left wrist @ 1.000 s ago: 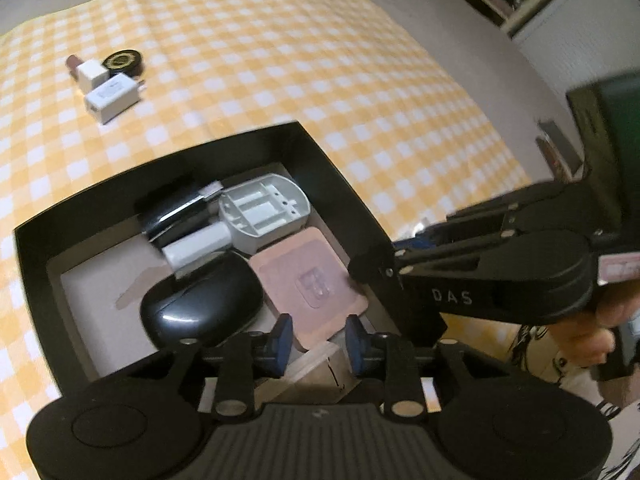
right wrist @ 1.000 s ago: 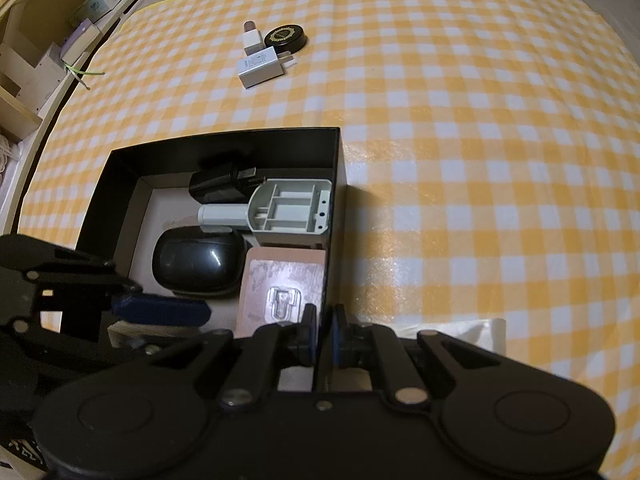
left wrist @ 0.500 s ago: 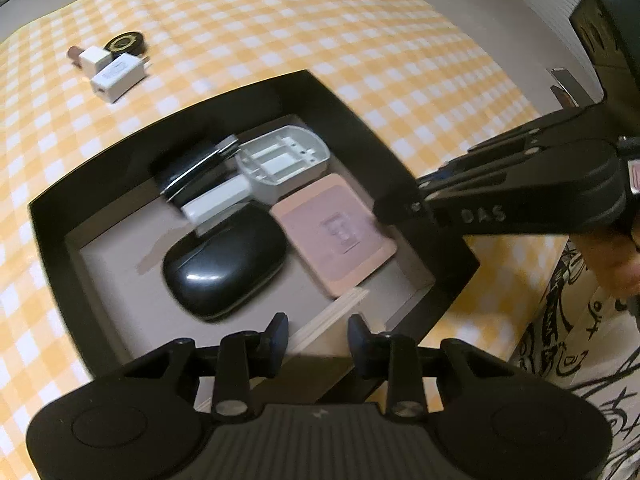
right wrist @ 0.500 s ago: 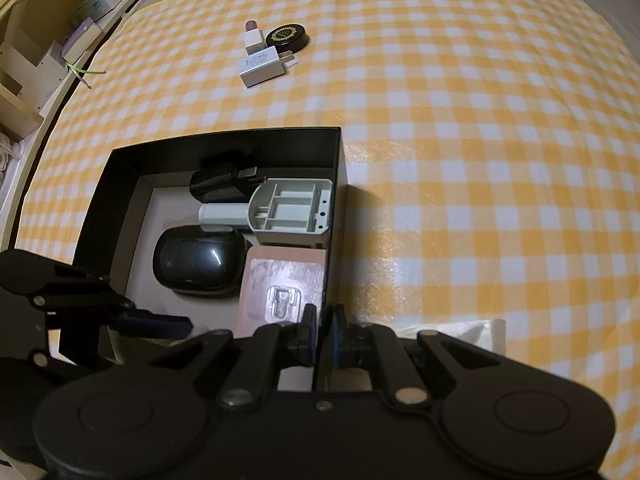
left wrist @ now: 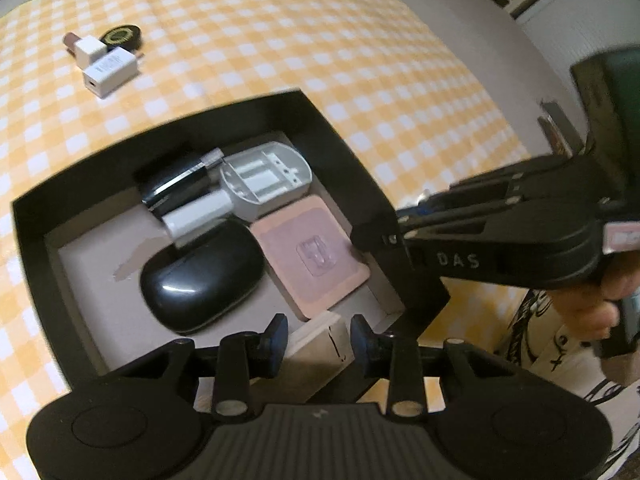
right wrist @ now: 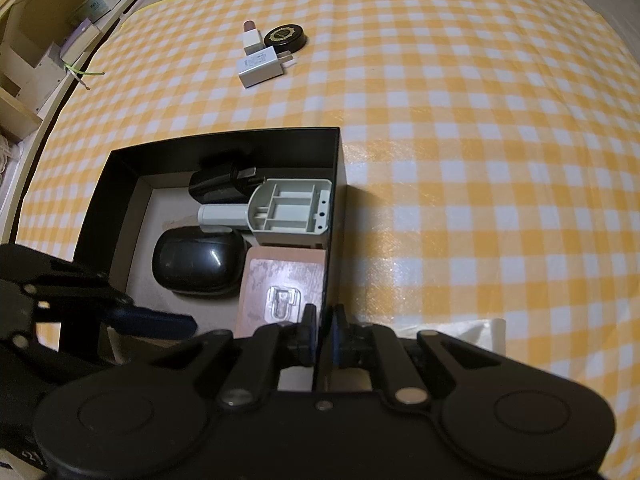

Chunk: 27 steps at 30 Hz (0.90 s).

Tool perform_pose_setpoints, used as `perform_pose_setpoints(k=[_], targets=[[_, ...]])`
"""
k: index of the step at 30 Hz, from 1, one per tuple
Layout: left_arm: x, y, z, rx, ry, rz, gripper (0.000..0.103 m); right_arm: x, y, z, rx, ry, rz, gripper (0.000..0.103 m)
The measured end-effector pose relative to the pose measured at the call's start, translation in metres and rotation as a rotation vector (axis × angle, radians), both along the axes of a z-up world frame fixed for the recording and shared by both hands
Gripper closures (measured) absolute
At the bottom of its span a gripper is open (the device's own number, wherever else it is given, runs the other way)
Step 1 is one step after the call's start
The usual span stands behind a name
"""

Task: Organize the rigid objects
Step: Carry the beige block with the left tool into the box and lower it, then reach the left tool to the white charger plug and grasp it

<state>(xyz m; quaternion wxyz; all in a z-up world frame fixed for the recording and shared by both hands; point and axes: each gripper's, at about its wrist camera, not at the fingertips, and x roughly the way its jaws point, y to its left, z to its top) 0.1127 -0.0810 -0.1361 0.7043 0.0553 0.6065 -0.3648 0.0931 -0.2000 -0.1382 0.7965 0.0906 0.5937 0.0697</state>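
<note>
A black box on the yellow checked cloth holds a black mouse, a grey battery charger, a pink square pad, a black device and a pale wooden block. My left gripper is open just above the block at the box's near edge. My right gripper is shut on the box's right wall near its front corner; it also shows in the left wrist view.
A white charger plug, a small white-and-brown tube and a black round lid lie together on the cloth beyond the box. Shelves stand at the left.
The left gripper dropped back toward the box's near edge after lifting away. The wooden block now sits between its open fingers. The right gripper held still on the wall.
</note>
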Motion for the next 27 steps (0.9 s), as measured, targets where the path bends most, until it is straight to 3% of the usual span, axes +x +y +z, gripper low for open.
perform_pose_setpoints(k=[3, 10, 14, 16, 23, 24, 27], targets=[[-0.003, -0.011, -0.008, 0.029, 0.005, -0.016, 0.068, 0.000, 0.000, 0.000, 0.001, 0.000, 0.001, 0.095], [0.003, -0.023, -0.026, 0.070, 0.030, 0.067, 0.068, 0.000, 0.000, 0.000, -0.001, 0.003, 0.000, 0.095], [-0.005, -0.028, -0.023, 0.094, -0.026, 0.037, 0.068, 0.000, 0.000, -0.001, 0.003, 0.005, 0.000, 0.095], [-0.004, -0.024, -0.022, 0.101, -0.029, 0.033, 0.075, 0.000, 0.000, -0.002, 0.003, 0.004, 0.003, 0.095], [-0.005, -0.010, -0.022, 0.102, -0.036, 0.020, 0.075, 0.002, 0.006, -0.004, 0.011, 0.011, 0.025, 0.093], [-0.005, -0.010, -0.022, 0.105, -0.038, 0.019, 0.072, 0.003, 0.005, -0.005, 0.012, 0.013, 0.023, 0.093], [-0.001, -0.009, -0.020, 0.097, -0.006, 0.043, 0.051, 0.005, 0.006, -0.005, 0.019, 0.017, 0.016, 0.093]])
